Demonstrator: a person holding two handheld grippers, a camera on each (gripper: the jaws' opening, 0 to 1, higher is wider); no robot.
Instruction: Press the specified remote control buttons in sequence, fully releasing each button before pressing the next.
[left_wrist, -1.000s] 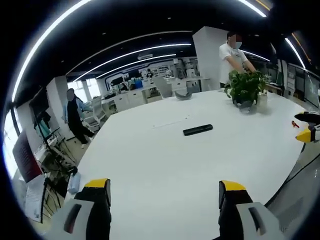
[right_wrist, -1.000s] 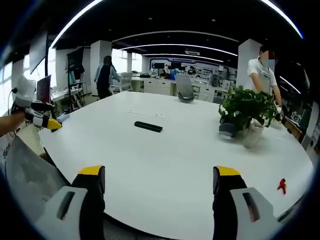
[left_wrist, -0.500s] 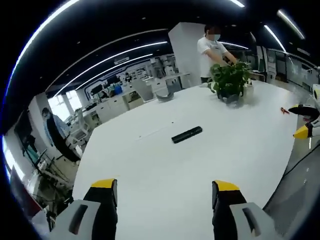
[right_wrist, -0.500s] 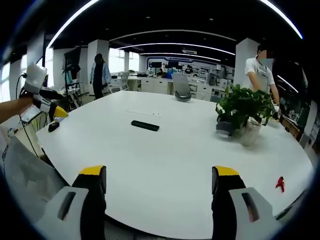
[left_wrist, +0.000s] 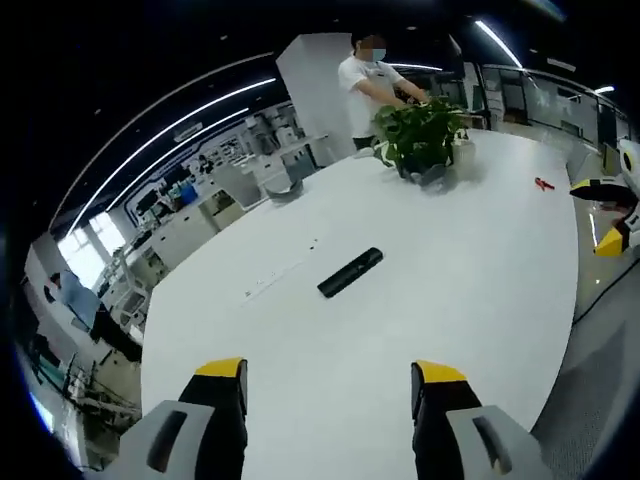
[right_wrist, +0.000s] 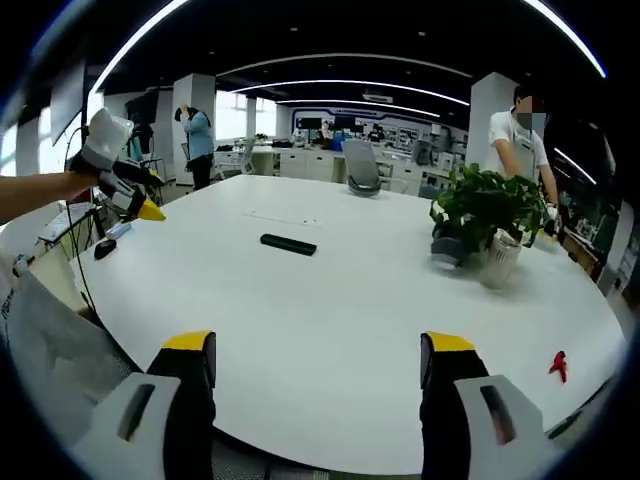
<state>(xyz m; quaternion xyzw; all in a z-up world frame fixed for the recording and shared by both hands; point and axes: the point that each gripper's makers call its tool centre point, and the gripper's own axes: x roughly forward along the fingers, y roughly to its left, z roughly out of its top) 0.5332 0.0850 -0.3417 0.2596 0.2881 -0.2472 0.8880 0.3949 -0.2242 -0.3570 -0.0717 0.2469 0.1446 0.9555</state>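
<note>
The remote (left_wrist: 350, 272) near the plant (left_wrist: 418, 137) looks light, hard and slidey; press gently. Both claws (left_wrist: 327, 385) (right_wrist: 315, 357) are spread.

Potted plant (right_wrist: 487, 215) on white table (right_wrist: 350, 310), person (right_wrist: 517, 140) behind

2 views from opposite edges of the table (right_wrist: 330, 330), both on the remote (left_wrist: 350, 272), well apart.

We see an open-plan office under a dark ceiling crossed by long curved light strips (right_wrist: 340, 58). A big white table (right_wrist: 350, 300) fills the near ground. A grey office chair (right_wrist: 362, 168) stands at its far edge, white desks (right_wrist: 290, 165) beyond, and bright windows (right_wrist: 245, 118) at far left.
</note>
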